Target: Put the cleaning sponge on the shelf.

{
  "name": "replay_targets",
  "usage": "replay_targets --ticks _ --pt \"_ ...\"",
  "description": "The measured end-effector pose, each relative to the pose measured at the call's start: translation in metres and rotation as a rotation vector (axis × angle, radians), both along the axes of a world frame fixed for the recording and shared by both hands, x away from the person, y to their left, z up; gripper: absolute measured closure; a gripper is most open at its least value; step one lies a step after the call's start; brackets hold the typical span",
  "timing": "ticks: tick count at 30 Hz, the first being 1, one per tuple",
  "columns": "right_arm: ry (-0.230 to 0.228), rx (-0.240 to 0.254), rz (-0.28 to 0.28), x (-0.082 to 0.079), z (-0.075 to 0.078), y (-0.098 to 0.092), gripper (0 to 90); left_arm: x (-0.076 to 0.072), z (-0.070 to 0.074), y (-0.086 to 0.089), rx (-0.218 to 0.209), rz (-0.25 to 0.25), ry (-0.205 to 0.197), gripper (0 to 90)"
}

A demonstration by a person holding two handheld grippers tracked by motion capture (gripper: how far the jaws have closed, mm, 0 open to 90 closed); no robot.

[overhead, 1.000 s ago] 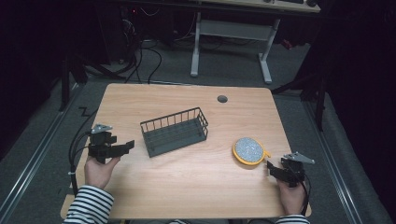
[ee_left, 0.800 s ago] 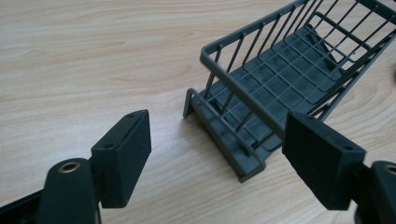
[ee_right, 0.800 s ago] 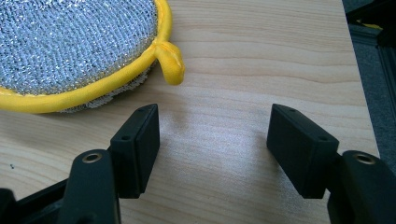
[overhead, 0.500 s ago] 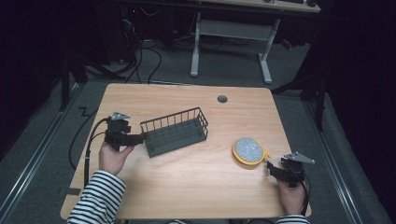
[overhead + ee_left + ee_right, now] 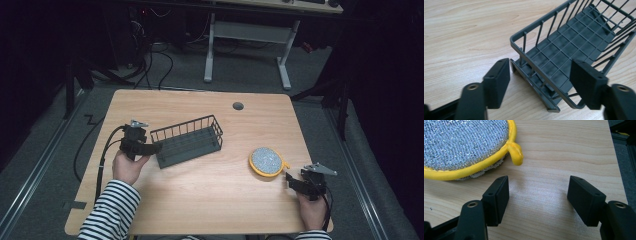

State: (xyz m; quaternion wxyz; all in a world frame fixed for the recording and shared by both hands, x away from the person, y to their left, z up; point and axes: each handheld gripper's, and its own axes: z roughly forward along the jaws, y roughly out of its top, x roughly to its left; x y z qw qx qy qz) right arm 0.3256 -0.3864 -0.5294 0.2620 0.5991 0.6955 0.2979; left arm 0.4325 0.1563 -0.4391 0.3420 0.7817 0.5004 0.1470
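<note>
Where frame crops, scourer (image 5: 461, 145) cut off (basket's (image 5: 579, 50) too)

We see a wire basket (image 5: 188, 141) left of centre on the counter (image 5: 200, 195). A round scrubbing pad (image 5: 267, 161) lies to its right, nearer us.

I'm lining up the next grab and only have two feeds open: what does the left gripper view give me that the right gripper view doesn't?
Left gripper view: the dark wire basket, empty, its near end between the open jaws of the left gripper, with one jaw just outside the basket's end rail.

Right gripper view: the round scrubbing pad, silver mesh with a yellow rim and a small yellow loop, lying ahead of the right gripper, whose open jaws hold nothing; also the table's edge.

Both: the wooden tabletop and two black jaws spread apart.
</note>
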Motion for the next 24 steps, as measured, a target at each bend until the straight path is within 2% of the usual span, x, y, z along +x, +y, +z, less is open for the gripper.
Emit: replay_targets --ticks 2,5,8,12,18,24 --pt "0.000 0.000 0.000 0.000 0.000 0.000 34.0 0.000 -0.001 -0.001 0.000 -0.008 0.002 40.6" --pt "0.000 0.002 0.000 0.000 0.000 0.000 34.0 -0.002 -0.004 -0.005 0.021 -0.024 0.012 47.2" --pt "0.000 0.001 0.000 0.000 0.000 0.000 34.0 -0.003 -0.007 -0.006 0.016 -0.022 0.011 52.7" --pt "0.001 0.001 -0.001 0.000 0.000 0.000 34.0 -0.004 -0.007 -0.007 0.009 -0.013 0.013 54.2" --pt "0.000 -0.001 0.000 0.000 0.000 0.000 34.0 -0.006 -0.007 -0.009 0.008 -0.041 0.014 60.1" --pt "0.000 0.000 0.000 0.000 0.000 0.000 34.0 -0.008 -0.007 -0.013 0.005 -0.073 0.014 62.0"
